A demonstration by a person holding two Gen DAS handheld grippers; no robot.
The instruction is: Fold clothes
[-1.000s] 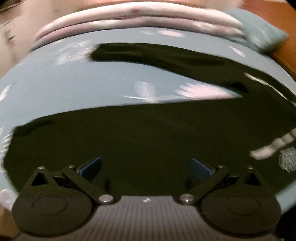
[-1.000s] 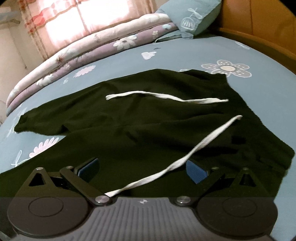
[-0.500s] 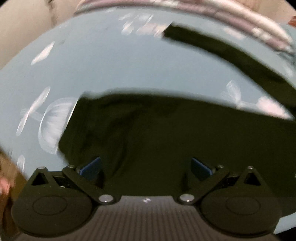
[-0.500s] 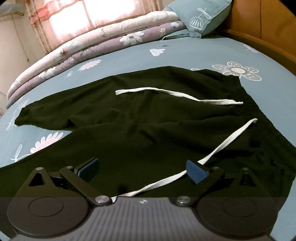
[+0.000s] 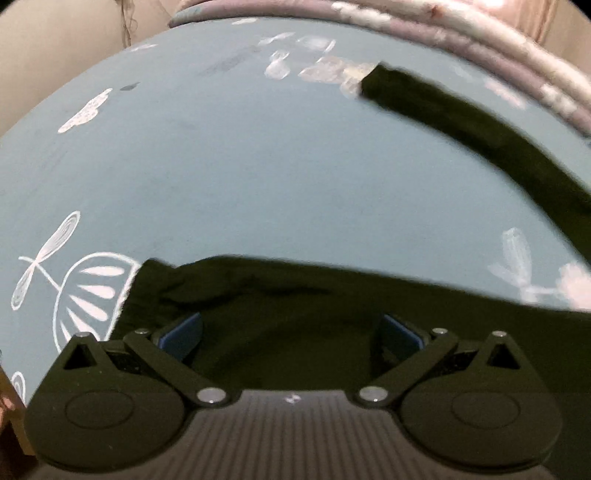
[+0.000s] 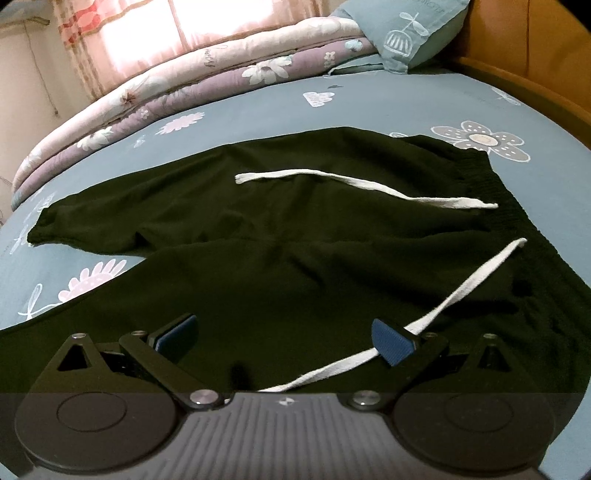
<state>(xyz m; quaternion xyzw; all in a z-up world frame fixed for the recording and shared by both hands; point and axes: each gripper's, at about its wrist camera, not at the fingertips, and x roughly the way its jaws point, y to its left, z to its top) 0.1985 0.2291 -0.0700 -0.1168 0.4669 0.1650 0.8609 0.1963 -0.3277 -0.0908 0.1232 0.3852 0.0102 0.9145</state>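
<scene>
A pair of black drawstring trousers [image 6: 280,236] is spread flat on a bed covered by a blue floral sheet [image 6: 424,107]. In the right wrist view the long axis of the trousers is seen to run from the elastic waistband [image 6: 491,192] at 2 o'clock to the leg cuffs at 9 o'clock, the legs splayed apart with sheet between them. Two white drawstring ends [image 6: 369,186] are laid loose across the front of the fabric, the nearer one running under the right pad of the right claw [image 6: 284,341]. That claw is held wide open just above the trousers, with nothing gripped. The left claw [image 5: 291,332] is likewise spread wide and empty, poised over the cuff [image 5: 147,291] of the near leg, which points toward 9 o'clock; the far leg [image 5: 461,122] is stretched from 3 o'clock up toward 12. A folded quilt [image 6: 184,85] and a pillow [image 6: 402,29] are lying along the far edge of the bed.
</scene>
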